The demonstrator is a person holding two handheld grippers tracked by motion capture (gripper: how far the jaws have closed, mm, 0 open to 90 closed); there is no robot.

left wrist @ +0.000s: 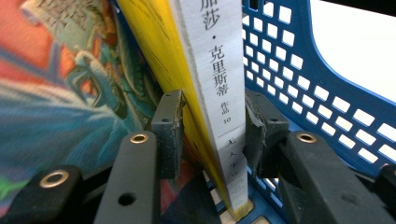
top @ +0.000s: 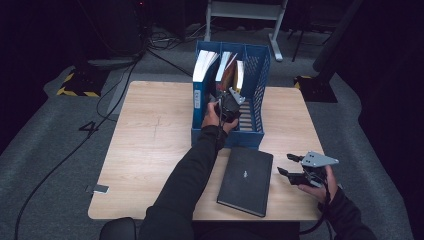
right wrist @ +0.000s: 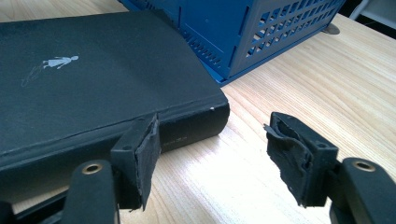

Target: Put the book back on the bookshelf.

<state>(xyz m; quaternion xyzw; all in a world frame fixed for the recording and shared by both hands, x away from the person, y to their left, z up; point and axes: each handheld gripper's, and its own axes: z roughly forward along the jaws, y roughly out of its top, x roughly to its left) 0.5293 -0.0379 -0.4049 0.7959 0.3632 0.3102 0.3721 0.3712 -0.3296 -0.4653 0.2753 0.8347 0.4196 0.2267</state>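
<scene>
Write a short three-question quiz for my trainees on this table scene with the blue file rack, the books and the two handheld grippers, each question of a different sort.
1. True or false: the black book stands upright inside the blue file rack.
2. Which gripper has the white-spined book between its jaws? A) left gripper B) right gripper
3. Fill in: the right gripper's jaws stand ____, beside the black book's corner.

Key: 1 false, it lies flat on the table in front of the rack; 2 A; 3 open.
</scene>
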